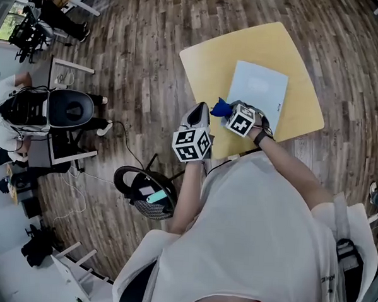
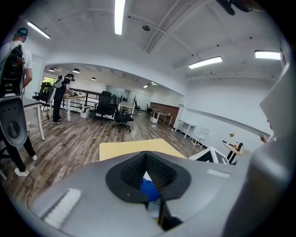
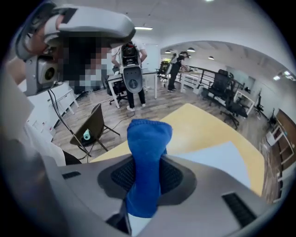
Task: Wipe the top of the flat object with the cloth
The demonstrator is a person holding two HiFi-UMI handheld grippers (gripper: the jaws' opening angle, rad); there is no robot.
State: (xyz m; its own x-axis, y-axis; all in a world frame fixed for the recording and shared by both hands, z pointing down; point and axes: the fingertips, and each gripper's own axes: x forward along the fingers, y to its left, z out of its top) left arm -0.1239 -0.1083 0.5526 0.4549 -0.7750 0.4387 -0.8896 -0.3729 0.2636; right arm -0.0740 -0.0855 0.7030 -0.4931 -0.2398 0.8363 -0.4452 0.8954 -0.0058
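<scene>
The blue cloth [image 3: 145, 157], being pinched between the jaws of the right gripper [image 3: 147, 175] by the near left corner of the flat object [image 1: 258, 88] on the table [image 1: 213, 60], is probably best being lowered flat and swept toward the far right, the left gripper [image 2: 146, 155] being held closed and empty.

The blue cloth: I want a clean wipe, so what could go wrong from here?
1. The cloth is pinched as a narrow bunch in the right gripper, so it may wipe only a thin strip, or the jaws may scrape the flat sheet.
2. The sheet lies loose on the table and the left gripper is not on it, so it may slide.
</scene>
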